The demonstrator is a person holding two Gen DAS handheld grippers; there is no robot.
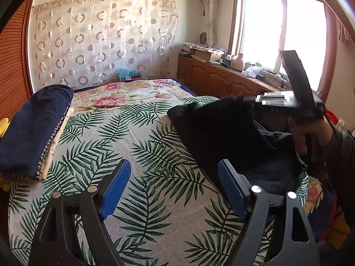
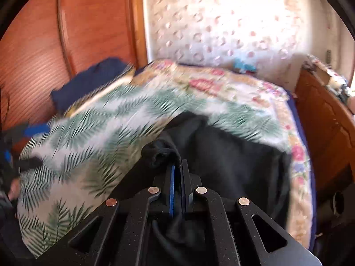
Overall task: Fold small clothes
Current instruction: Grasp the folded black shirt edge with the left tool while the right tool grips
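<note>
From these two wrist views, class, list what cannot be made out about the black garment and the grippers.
- Black garment: its type; left wrist view shows it bunched, its right part behind the hand.
- Right gripper: shut on the garment; the pinched part is hidden by the fingers.
- Left gripper: open; in the right wrist view, blurred at the left edge.

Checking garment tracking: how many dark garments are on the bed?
2. A black garment on the bed's right side, pinched by the right gripper; a folded navy one at the left edge. More may lie hidden.
</note>
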